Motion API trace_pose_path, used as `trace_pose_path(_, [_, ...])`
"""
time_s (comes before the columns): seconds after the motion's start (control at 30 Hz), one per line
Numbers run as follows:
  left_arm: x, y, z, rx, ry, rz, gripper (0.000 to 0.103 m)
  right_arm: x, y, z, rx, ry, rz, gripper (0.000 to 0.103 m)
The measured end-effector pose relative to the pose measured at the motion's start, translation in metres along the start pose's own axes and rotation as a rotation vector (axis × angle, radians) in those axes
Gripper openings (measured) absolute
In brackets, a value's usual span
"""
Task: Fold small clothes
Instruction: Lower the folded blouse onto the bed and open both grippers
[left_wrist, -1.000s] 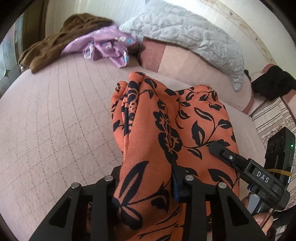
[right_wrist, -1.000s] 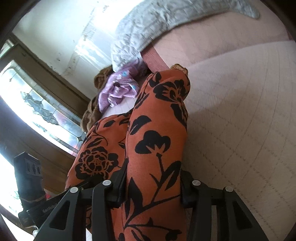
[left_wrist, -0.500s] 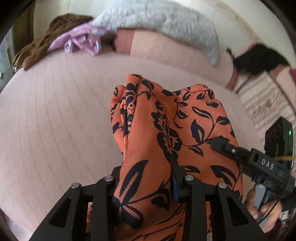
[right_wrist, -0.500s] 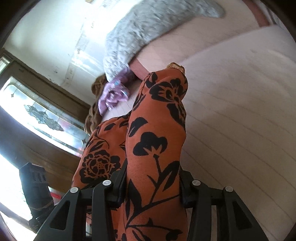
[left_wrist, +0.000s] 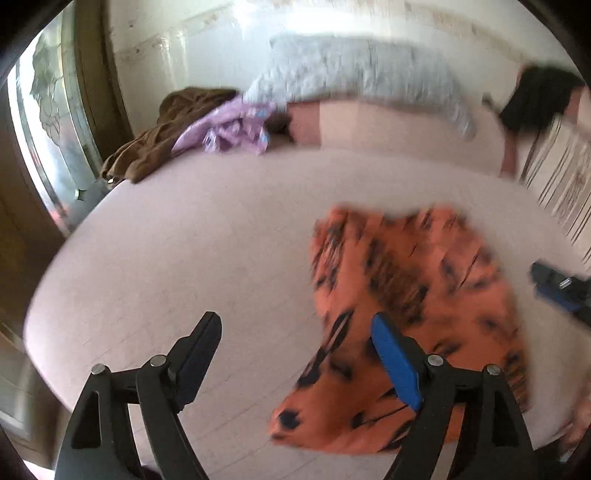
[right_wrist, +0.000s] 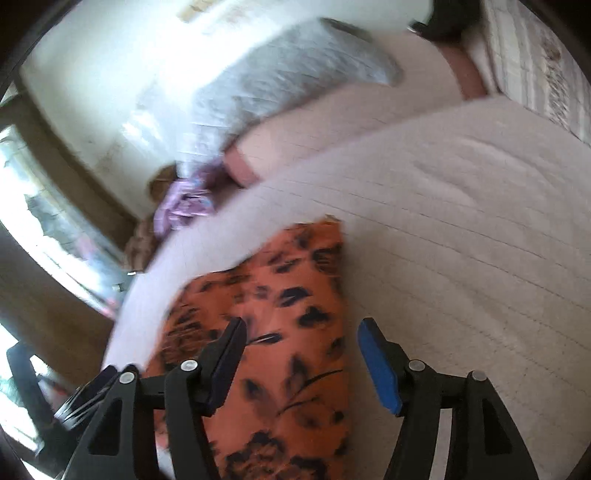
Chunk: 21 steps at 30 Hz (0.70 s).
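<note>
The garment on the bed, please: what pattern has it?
Orange garment with a black floral print; clearest in the right wrist view.

Both views motion-blurred. Orange floral garment (left_wrist: 413, 317): print smeared to dark streaks, fold lines not readable; near edge hidden behind the blue-padded finger of the left gripper (left_wrist: 297, 343). Right wrist view: same garment runs off the bottom edge, its lower part partly covered by the dark finger of the right gripper (right_wrist: 301, 341). Right gripper in left wrist view (left_wrist: 561, 291): only a blurred dark-blue piece at the frame's right edge, jaw state unreadable there. Purple cloth (left_wrist: 229, 127) and brown cloth (left_wrist: 162, 129): kind of garment cannot be told. Black item (left_wrist: 535, 96) at far right: blurred, unidentifiable
</note>
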<state>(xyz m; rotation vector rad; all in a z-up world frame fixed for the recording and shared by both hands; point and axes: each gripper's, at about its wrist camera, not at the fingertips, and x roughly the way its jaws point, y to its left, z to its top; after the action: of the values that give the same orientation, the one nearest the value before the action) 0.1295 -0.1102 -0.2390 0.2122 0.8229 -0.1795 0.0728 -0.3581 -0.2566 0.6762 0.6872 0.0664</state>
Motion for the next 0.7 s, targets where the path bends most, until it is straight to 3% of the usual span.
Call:
trace_pose_path(0.07, [0.018, -0.007, -0.014, 0.068, 0.069, 0.049, 0.084, 0.005, 0.007, -0.009, -0.024, 0.032, 0.004, 0.041])
trace_pose_path(0.1, [0.018, -0.006, -0.017, 0.077, 0.081, 0.058, 0.084, 0.028, 0.011, -0.032, -0.035, 0.155, -0.034, 0.042])
trace_pose_path(0.13, [0.011, -0.002, -0.017, 0.073, 0.078, 0.048, 0.084, 0.037, 0.009, -0.045, -0.030, 0.191, -0.080, 0.042])
trace_pose_path(0.23, [-0.030, 0.006, -0.008, 0.051, 0.010, 0.035, 0.084, 0.009, 0.024, -0.043, -0.052, 0.145, -0.124, 0.041])
trace_pose_path(0.33, [-0.086, 0.016, 0.002, 0.036, -0.124, 0.040, 0.085, -0.034, 0.042, -0.044, -0.054, 0.070, -0.086, 0.043])
trace_pose_path(0.43, [-0.131, 0.023, 0.014, -0.001, -0.221, 0.062, 0.090, -0.081, 0.066, -0.047, -0.116, -0.042, -0.136, 0.055])
trace_pose_path(0.53, [-0.160, 0.029, 0.023, -0.017, -0.272, 0.084, 0.099, -0.120, 0.085, -0.043, -0.154, -0.127, -0.143, 0.058])
trace_pose_path(0.7, [-0.200, 0.027, 0.022, -0.007, -0.365, 0.132, 0.102, -0.156, 0.115, -0.032, -0.224, -0.220, -0.211, 0.061])
